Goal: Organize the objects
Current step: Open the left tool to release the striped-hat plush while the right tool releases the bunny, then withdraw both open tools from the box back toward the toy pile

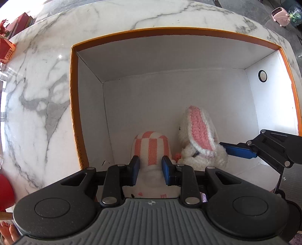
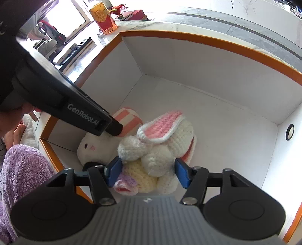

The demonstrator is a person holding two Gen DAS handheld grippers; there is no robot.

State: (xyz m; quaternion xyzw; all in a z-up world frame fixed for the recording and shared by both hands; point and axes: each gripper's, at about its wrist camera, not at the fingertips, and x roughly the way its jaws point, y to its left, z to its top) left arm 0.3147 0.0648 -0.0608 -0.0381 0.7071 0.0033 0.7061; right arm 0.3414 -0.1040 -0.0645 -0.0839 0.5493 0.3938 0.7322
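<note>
An orange-rimmed box (image 1: 74, 98) with white walls sits on a marble table (image 1: 37, 94). Inside, at the near end, lie two soft toys. My left gripper (image 1: 150, 170) is shut on the white plush toy with the orange-striped ear (image 1: 151, 146); the toy's face shows in the right wrist view (image 2: 90, 148). My right gripper (image 2: 148, 172) straddles the crocheted white rabbit with pink ears (image 2: 162, 143), its jaws apart on either side of the body; whether they press it is unclear. The rabbit also shows in the left wrist view (image 1: 200, 135), with the right gripper's blue fingertip (image 1: 237, 150) against it.
The box's far half has bare white floor (image 1: 169, 98), and a round black hole (image 1: 262, 75) is in its right wall. A red-orange carton (image 2: 102, 17) and red items stand at the table's far-left edge. A purple fleece (image 2: 20, 169) lies beside the box's near edge.
</note>
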